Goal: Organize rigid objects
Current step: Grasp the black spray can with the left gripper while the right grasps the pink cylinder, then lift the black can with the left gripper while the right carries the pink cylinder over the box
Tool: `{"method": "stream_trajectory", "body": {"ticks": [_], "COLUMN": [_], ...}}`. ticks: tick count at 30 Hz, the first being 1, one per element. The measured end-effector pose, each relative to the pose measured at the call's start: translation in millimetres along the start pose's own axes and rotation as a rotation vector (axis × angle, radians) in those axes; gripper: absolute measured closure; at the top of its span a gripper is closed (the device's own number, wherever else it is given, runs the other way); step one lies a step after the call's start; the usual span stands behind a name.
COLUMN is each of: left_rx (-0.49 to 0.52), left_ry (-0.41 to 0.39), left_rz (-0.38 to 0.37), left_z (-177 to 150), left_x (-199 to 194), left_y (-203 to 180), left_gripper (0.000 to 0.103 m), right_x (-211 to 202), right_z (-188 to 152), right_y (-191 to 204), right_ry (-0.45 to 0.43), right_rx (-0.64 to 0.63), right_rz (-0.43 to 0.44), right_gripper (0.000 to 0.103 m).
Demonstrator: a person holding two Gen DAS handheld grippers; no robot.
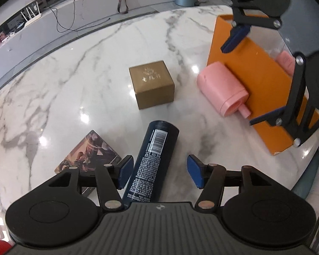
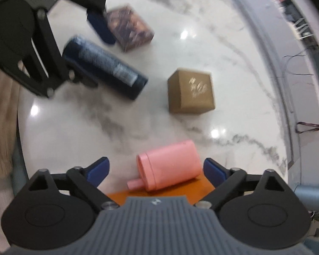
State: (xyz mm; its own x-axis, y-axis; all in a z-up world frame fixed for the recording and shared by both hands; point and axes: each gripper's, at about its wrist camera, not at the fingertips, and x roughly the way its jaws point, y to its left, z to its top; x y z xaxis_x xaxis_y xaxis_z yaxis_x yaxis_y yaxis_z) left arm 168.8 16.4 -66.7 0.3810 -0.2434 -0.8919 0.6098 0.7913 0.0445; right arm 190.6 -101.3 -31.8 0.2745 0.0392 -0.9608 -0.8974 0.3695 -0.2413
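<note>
Marble tabletop [image 1: 78, 68]: white with grey veins; it carries every item you are sorting.
Landmark: the gold box [image 1: 151, 84], standing upright near the middle of the tabletop; places below are given from it.
Dark blue bottle [image 1: 153, 163]: lies on its side on the near side of the gold box in your left wrist view, label with barcode facing up, its far end pointing toward the box but apart from it.
Your left tool [image 1: 159, 171]: jaws apart, blue pads on either side of the bottle's lower half; the left pad sits just beside the bottle, the right pad stands clear of it, so nothing is gripped.
Patterned box [image 1: 89, 153]: flat on the tabletop, to the near left of the gold box, just beside your left tool's left pad.
Pink container [image 2: 170, 164]: on its side to the right of the gold box, resting partly on the orange board, its short spout toward the board.
Orange board [image 1: 251, 63]: flat, further right of the gold box than the pink container.
Your right tool [image 2: 156, 170]: jaws spread wide, one pad on each side of the pink container, both pads apart from it; it holds nothing.
</note>
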Motion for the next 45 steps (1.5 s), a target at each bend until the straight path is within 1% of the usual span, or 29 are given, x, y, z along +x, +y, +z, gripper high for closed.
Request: {"method": "stream_trajectory", "body": {"ticks": [1, 3, 7, 10, 13, 17, 19, 24, 29, 30, 31, 32, 33, 34, 38, 41, 45], "left_rx": [0.000, -0.002, 0.002, 0.032, 0.067, 0.095, 0.107, 0.085, 0.038, 0.026, 0.013, -0.007, -0.029, -0.040, -0.064, -0.095, -0.132], "left_ry": [0.003, 0.007, 0.006, 0.004, 0.007, 0.018, 0.033, 0.048, 0.080, 0.084, 0.087, 0.090, 0.091, 0.088, 0.085, 0.079, 0.053], "left_rz": [-0.004, -0.011, -0.012, -0.006, 0.015, 0.028, 0.032, 0.025, 0.004, -0.003, -0.012, -0.023, -0.029, -0.025, 0.001, 0.005, 0.014], "left_z": [0, 0, 0, -1, -1, 0, -1, -2, -5, -6, -7, -7, -8, -8, -10, -14, -17], "left_x": [3, 8, 15, 21, 28, 36, 40, 42, 40, 39, 39, 39, 38, 38, 36, 33, 24], "left_y": [1, 2, 4, 4, 1, -2, -3, -1, 3, 4, 5, 6, 8, 9, 7, 9, 12], "left_gripper": [0.030, 0.028, 0.027, 0.027, 0.027, 0.027, 0.030, 0.030, 0.034, 0.037, 0.042, 0.044, 0.049, 0.052, 0.053, 0.054, 0.055], "right_x": [5, 15, 30, 39, 46, 53, 55, 57, 61, 62, 60, 60, 58, 56, 48, 42, 30], "right_z": [0, 2, 6, 9, 11, 11, 10, 9, 9, 9, 9, 9, 9, 10, 11, 11, 12], "right_y": [-3, -9, -18, -22, -25, -21, -21, -24, -25, -22, -20, -19, -18, -16, -4, 2, 6], "right_ry": [0.020, 0.058, 0.098, 0.124, 0.143, 0.159, 0.161, 0.139, 0.134, 0.130, 0.122, 0.115, 0.106, 0.098, 0.068, 0.048, 0.011], "right_rx": [-0.012, -0.024, -0.063, -0.082, -0.084, -0.111, -0.110, -0.078, -0.037, -0.042, -0.046, -0.044, -0.031, -0.020, -0.023, -0.026, -0.021], "right_rz": [0.016, 0.041, 0.053, 0.051, 0.070, 0.069, 0.075, 0.090, 0.102, 0.092, 0.082, 0.087, 0.100, 0.105, 0.097, 0.083, 0.082], "right_gripper": [0.006, 0.005, 0.005, 0.005, 0.005, 0.005, 0.005, 0.009, 0.022, 0.023, 0.024, 0.024, 0.024, 0.024, 0.024, 0.025, 0.025]}}
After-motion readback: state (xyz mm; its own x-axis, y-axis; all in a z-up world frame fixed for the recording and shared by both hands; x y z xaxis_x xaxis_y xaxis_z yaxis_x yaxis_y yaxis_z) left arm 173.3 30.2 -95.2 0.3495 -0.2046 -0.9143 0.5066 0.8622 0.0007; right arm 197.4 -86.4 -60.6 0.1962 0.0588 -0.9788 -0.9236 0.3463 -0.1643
